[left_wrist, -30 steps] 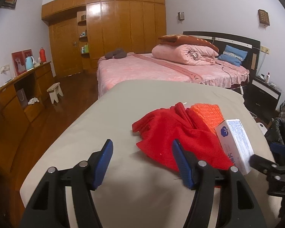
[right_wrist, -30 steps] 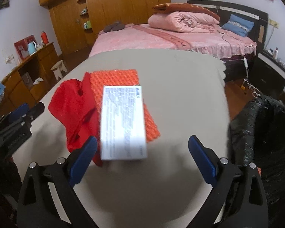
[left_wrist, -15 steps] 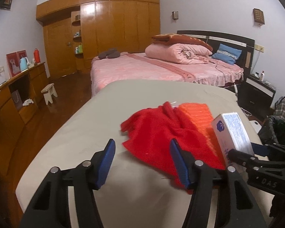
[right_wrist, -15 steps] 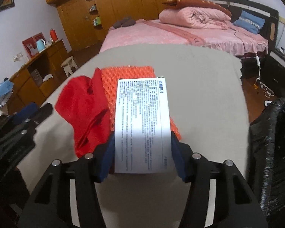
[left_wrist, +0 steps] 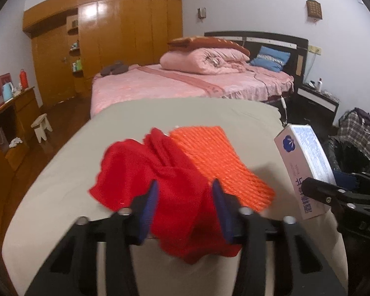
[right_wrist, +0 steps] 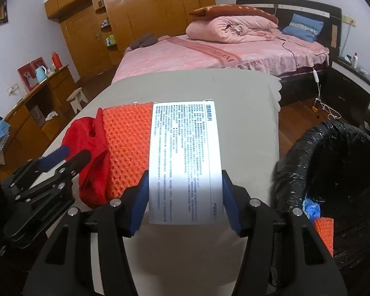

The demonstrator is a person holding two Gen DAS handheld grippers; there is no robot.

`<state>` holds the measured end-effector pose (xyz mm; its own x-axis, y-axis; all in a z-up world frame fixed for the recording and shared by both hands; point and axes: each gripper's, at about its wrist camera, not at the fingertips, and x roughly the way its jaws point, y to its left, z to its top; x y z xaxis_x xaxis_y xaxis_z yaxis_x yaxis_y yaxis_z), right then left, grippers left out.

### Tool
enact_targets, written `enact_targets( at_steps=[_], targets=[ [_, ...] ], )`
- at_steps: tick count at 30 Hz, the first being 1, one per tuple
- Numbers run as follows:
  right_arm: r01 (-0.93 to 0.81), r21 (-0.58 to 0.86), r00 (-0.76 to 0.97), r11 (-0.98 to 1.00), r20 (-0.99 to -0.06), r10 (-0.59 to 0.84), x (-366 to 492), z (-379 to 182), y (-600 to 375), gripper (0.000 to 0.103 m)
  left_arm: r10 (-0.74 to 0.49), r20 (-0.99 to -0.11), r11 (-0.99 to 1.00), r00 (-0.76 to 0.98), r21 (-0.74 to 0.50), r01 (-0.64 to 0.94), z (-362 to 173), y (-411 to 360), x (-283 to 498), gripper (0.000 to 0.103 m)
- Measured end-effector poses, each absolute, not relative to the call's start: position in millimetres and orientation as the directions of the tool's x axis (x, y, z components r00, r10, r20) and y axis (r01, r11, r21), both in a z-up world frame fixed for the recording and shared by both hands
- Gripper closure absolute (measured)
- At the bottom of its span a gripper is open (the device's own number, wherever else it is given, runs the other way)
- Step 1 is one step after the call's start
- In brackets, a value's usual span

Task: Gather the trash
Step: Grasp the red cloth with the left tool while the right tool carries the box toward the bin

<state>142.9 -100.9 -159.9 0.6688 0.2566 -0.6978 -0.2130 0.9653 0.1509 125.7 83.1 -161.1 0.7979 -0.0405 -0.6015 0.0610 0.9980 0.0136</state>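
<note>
The right gripper (right_wrist: 185,197) is clamped across the width of a white printed box (right_wrist: 185,157), its blue pads pressing both long edges, so the box stands lifted off the counter (right_wrist: 246,103) and can be carried as one rigid piece. At the right edge of the right wrist view a bin lined with a black bag (right_wrist: 333,162) gapes open, some blue and orange scraps already in it; that is probably where the box is headed.

In the lower middle of the left wrist view the left gripper (left_wrist: 183,206) has just been narrowing its jaws around a fold of the red cloth (left_wrist: 145,172), which bunches up between the pads. Whether they already pinch it I cannot tell through the blur. The orange mesh pad (left_wrist: 214,157) lies flat on the counter, touching the cloth, untouched by either gripper.
</note>
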Motion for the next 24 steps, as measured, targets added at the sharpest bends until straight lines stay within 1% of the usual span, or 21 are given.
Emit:
enact_targets(
  at_steps=[1,2,3,4,6,16,24],
  targets=[
    [-0.213,0.15,0.667,0.965,-0.699,0.256,143.0,-160.7,-101.9,0.049,-0.05,-0.612,0.997,0.789,0.011,0.072,-164.2,80.5,128.9,0.08],
    [-0.213,0.151,0.666,0.965,-0.701,0.257,143.6,-161.5,-103.2,0.049,-0.06,-0.622,0.996,0.781,0.009,0.084,-166.8,78.3,131.3,0.084],
    [-0.212,0.153,0.665,0.965,-0.701,0.258,143.5,-161.7,-103.8,0.049,-0.071,-0.632,0.996,0.772,0.004,0.095,-169.7,77.8,133.5,0.092],
    [-0.212,0.154,0.665,0.965,-0.701,0.258,142.9,-161.3,-103.5,0.049,-0.069,-0.636,0.996,0.769,0.006,0.094,-171.0,77.1,134.1,0.095],
    [-0.216,0.151,0.667,0.965,-0.699,0.259,142.5,-160.4,-103.4,0.049,-0.051,-0.63,0.997,0.775,0.017,0.08,-170.7,78.0,132.4,0.098],
    [-0.249,0.161,0.689,0.955,-0.664,0.292,136.3,-142.9,-100.1,0.049,-0.025,-0.544,1.0,0.839,-0.02,0.017,-135.0,99.7,108.8,0.099],
    [-0.264,0.162,0.714,0.951,-0.63,0.306,132.8,-117.5,-101.8,0.049,-0.062,-0.476,0.997,0.877,-0.072,0.031,-96.9,98.8,94.2,0.1]
  ],
)
